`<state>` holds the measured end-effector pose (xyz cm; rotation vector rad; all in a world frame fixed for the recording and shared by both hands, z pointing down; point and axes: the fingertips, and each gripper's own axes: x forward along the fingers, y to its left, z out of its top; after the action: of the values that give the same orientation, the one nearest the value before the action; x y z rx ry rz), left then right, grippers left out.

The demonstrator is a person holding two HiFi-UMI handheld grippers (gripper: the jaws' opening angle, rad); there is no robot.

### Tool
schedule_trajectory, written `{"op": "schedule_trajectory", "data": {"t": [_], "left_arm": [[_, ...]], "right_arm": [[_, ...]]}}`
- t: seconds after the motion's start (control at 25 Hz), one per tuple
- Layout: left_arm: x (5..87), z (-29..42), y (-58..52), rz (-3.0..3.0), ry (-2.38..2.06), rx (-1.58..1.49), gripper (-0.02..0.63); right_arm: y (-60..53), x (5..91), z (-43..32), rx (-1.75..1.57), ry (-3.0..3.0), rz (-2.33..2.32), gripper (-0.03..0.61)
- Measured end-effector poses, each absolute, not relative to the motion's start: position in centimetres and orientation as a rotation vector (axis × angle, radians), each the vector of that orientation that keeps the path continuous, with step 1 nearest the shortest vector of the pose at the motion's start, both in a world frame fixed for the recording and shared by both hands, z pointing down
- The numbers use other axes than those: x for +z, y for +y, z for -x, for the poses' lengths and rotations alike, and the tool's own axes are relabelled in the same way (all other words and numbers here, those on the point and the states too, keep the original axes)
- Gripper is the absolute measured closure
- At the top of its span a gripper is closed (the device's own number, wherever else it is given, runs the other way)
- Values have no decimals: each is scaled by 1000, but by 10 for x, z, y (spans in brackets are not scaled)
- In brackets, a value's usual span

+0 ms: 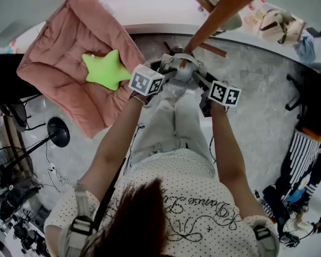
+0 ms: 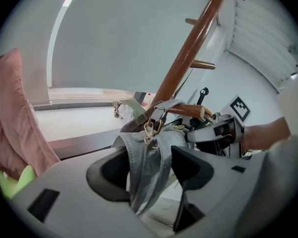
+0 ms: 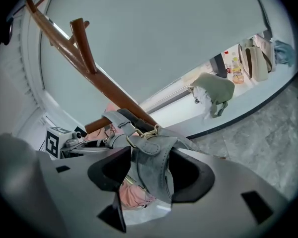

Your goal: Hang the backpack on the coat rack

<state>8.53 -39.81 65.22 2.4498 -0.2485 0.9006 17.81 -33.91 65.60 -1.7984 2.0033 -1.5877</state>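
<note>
Head view, left gripper (image 1: 168,70), right gripper (image 1: 197,81) clamping backpack (image 1: 182,74)

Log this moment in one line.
left gripper: shut on grey leather backpack strap | right gripper: shut on second grey strap | top loop: over brown wooden rack peg

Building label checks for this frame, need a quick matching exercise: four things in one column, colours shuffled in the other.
Things:
1. coat rack
2. star pillow
3. cushion
4. backpack

Colours:
A. grey
B. pink
C. brown
D. green

Pairs: 1-C, 2-D, 3-B, 4-A
</note>
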Motion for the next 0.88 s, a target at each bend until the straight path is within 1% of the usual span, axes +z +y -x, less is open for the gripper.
{"op": "schedule_trajectory", "data": {"t": [0.04,0.44,0.56,0.68,0.8,0.88], "left_arm": [[650,-85,-399,-2454,-264,891,367],[646,-73,-400,-2478,-359,879,383],[641,-66,-402,-2491,-426,869,403],[637,-62,-405,-2500,-460,854,405],[631,-56,-404,-2517,-486,841,421],[627,-51,-402,-2530,-506,830,445]], "right_arm": [[-338,656,-177,-1587,2008,1804,327],[-326,649,-182,-1541,2010,1863,330],[-321,644,-183,-1522,2014,1874,330],[-321,636,-183,-1491,2034,1890,330],[-318,629,-181,-1460,2064,1907,332],[-315,625,-179,-1442,2081,1920,339]]}}
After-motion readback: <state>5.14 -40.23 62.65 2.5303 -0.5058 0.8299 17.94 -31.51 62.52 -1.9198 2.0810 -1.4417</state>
